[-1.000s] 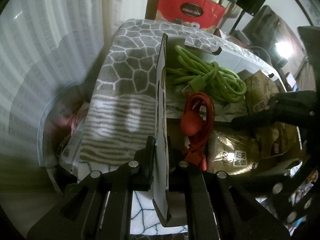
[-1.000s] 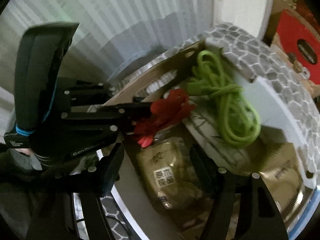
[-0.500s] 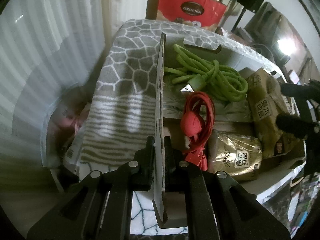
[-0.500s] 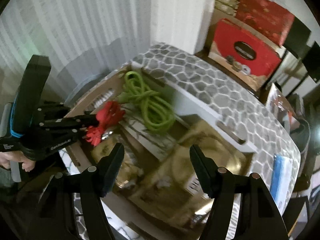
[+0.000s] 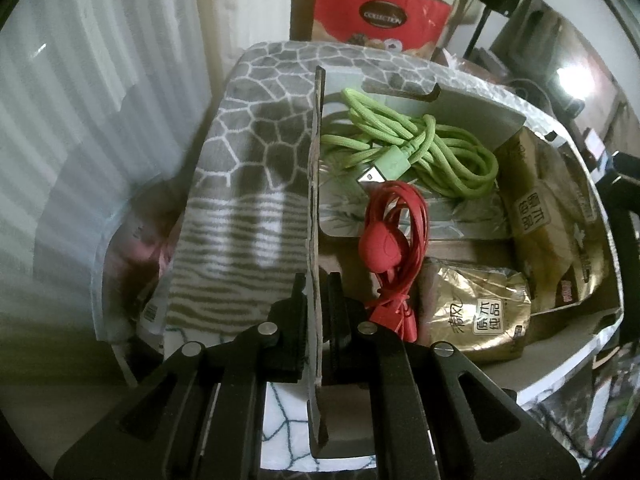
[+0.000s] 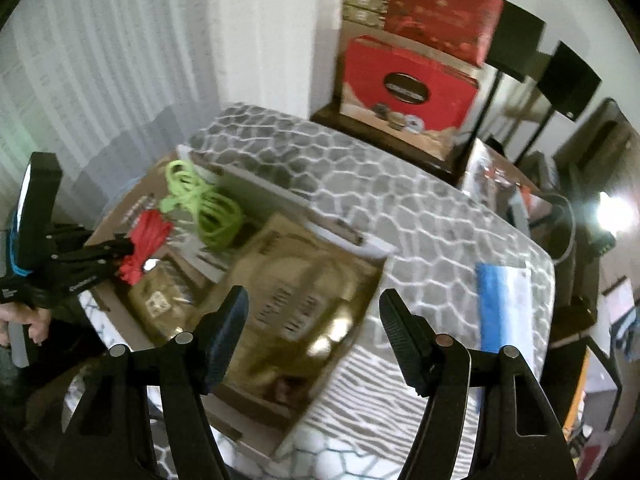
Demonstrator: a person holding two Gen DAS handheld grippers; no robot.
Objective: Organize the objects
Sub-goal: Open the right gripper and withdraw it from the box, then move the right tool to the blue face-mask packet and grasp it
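My left gripper (image 5: 317,280) is shut on the left flap (image 5: 315,184) of an open cardboard box (image 6: 256,436) and holds it upright. Inside the box lie a green cable (image 5: 416,148), a red cable (image 5: 394,240) and several gold foil packets (image 5: 488,312). In the right wrist view the green cable (image 6: 208,208), the red cable (image 6: 144,244) and a large gold packet (image 6: 304,304) show from above. My right gripper (image 6: 314,320) is open and empty, raised above the box's right side. The left gripper also shows at the box's left edge in the right wrist view (image 6: 116,250).
The box sits on a table with a grey pebble-pattern cloth (image 6: 420,208). A blue and white packet (image 6: 504,304) lies on the cloth right of the box. Red gift boxes (image 6: 408,80) stand behind the table. A clear bag of items (image 5: 136,248) sits left of the table.
My right gripper has pulled up and back out of the box, to the right. The left gripper still holds the flap in the same place.
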